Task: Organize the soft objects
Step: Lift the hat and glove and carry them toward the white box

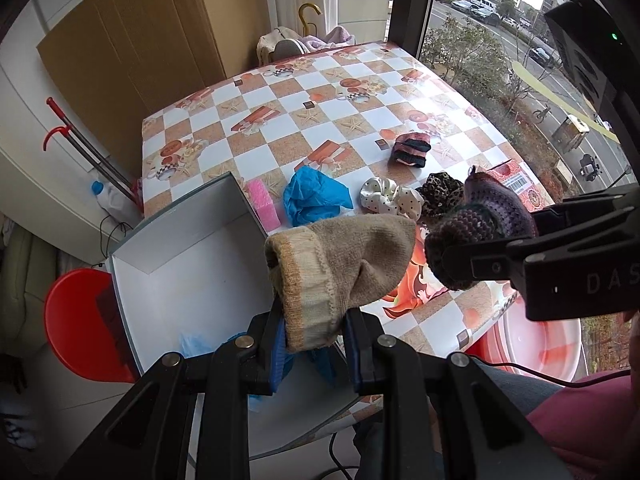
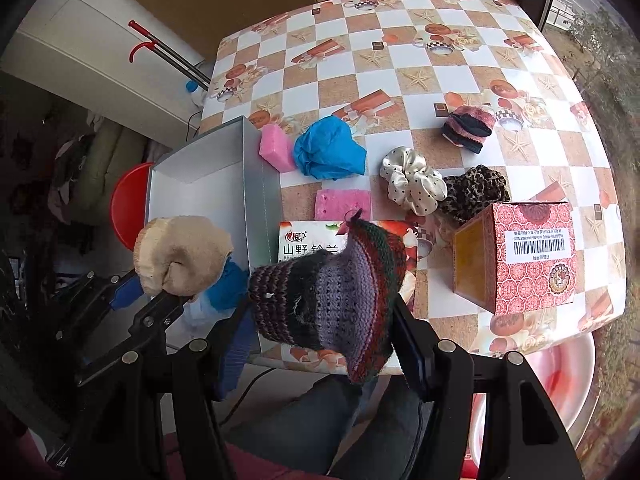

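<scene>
Knitted wool socks [image 2: 336, 300]; glossy tablecloth [image 1: 280, 92]; satin scrunchie [image 2: 414, 180]; matt box [image 1: 192, 264].

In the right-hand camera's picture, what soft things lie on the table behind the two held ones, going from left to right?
Pink sponge → crumpled blue glove → white dotted scrunchie → leopard-print scrunchie. The striped folded sock lies farther back, above the two scrunchies, so its place in the row is unclear.

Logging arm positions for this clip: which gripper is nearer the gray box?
Left. The left gripper holds the beige sock over the gray box; the right gripper, holding the striped knit sock, sits beside it over the table edge.
</scene>
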A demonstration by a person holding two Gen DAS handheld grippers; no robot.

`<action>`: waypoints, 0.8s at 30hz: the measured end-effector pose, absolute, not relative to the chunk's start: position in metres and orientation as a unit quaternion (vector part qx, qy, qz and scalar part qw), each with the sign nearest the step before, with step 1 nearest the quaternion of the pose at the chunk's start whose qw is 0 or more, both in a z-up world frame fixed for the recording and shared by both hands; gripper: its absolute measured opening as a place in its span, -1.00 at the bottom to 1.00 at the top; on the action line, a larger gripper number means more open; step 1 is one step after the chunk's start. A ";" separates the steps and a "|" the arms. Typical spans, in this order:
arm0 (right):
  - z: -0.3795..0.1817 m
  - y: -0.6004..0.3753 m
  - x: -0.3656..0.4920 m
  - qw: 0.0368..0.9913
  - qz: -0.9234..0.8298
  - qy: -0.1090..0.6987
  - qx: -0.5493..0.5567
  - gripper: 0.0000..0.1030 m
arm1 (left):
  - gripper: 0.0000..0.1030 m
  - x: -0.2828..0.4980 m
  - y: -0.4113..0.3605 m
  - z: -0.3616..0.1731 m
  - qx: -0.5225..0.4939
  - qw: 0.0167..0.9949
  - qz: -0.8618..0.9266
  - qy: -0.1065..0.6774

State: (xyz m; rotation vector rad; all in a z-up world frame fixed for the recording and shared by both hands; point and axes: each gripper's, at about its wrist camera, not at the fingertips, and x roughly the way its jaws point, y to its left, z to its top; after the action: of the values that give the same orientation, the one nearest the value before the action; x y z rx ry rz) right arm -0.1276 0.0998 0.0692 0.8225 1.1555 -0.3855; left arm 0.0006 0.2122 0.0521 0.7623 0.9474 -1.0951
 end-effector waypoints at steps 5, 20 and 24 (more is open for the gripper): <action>0.071 0.100 -0.129 0.742 -0.177 0.526 0.375 0.26 | -0.47 0.000 0.215 0.054 0.336 0.688 -0.487 0.421; 0.071 0.106 -0.122 0.743 -0.171 0.536 0.363 0.26 | -0.47 0.011 0.224 0.053 0.319 0.696 -0.474 0.435; 0.072 0.105 -0.123 0.743 -0.176 0.533 0.365 0.26 | -0.47 0.012 0.222 0.052 0.322 0.693 -0.478 0.434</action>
State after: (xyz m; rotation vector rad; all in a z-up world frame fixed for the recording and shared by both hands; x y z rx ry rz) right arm -0.1234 0.1045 0.0719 0.7990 1.1687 -0.3866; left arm 0.0119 0.2223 0.0523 0.7186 0.9701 -1.0669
